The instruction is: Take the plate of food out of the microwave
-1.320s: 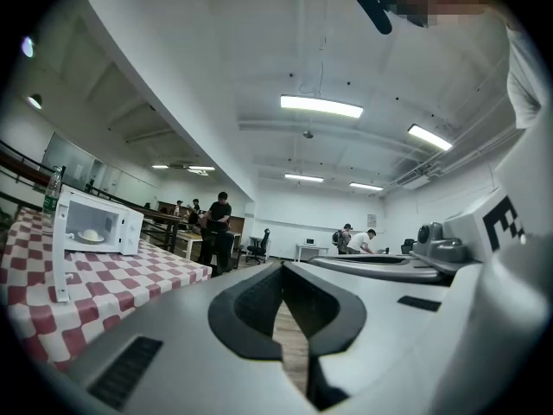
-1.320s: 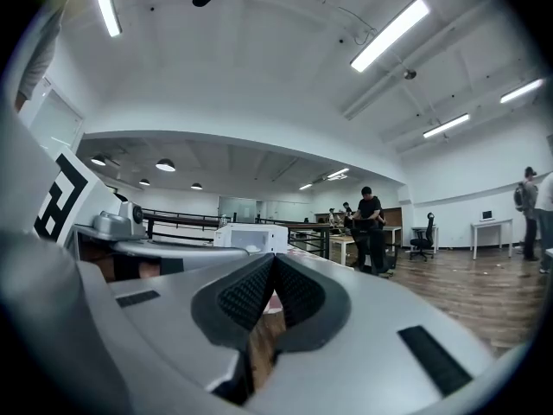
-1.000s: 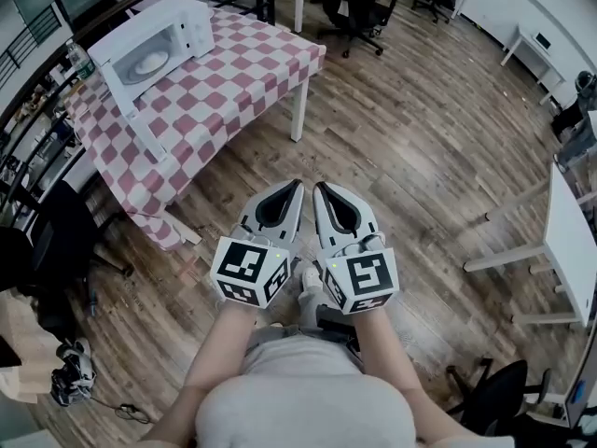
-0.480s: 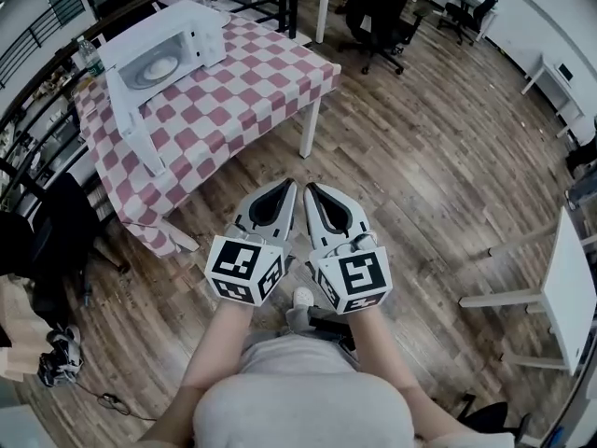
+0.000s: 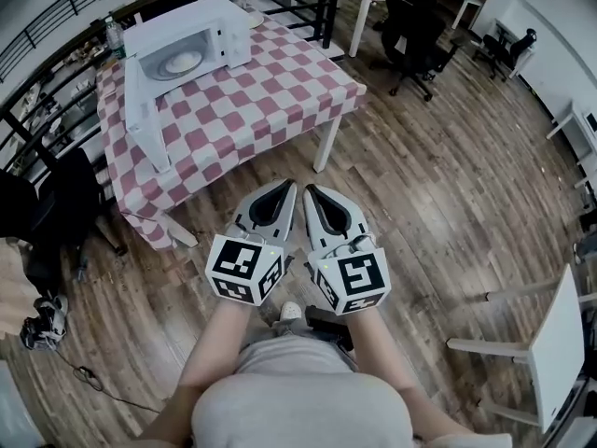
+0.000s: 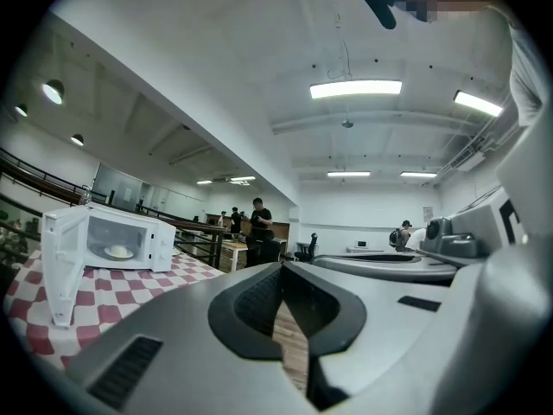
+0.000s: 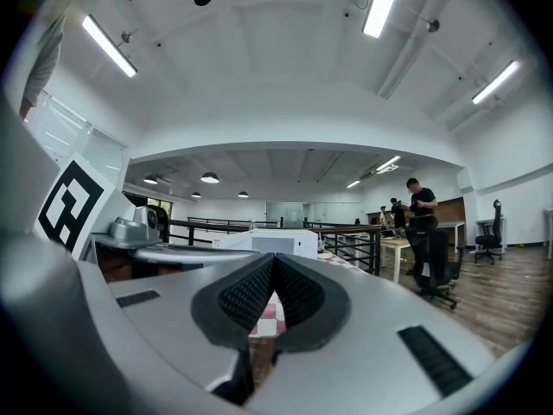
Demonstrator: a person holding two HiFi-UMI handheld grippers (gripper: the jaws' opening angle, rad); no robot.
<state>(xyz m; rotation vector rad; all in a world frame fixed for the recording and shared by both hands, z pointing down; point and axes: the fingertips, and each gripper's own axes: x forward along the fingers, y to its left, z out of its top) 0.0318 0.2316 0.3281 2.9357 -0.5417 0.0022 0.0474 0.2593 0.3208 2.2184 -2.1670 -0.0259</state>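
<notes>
A white microwave (image 5: 191, 35) stands at the far end of a table with a red-and-white checked cloth (image 5: 252, 96). Its door (image 5: 145, 110) hangs open toward me. Inside lies a white plate with food (image 5: 182, 62). The left gripper view shows the same microwave (image 6: 121, 239) and plate (image 6: 118, 252) off to the left. In the right gripper view the microwave (image 7: 275, 242) sits straight ahead. My left gripper (image 5: 291, 187) and right gripper (image 5: 310, 190) are held side by side over the wood floor, well short of the table. Both are shut with nothing between the jaws.
Black office chairs (image 5: 415, 31) stand beyond the table, and a dark railing (image 5: 75, 12) runs behind it. A black chair (image 5: 51, 222) is at the left. White desks (image 5: 550, 343) are at the right. People stand in the distance (image 6: 258, 223). A bottle (image 5: 114, 35) stands beside the microwave.
The table and microwave have slid right and nearer in the head view as I walk toward them. Both grippers stay shut and side by side.
</notes>
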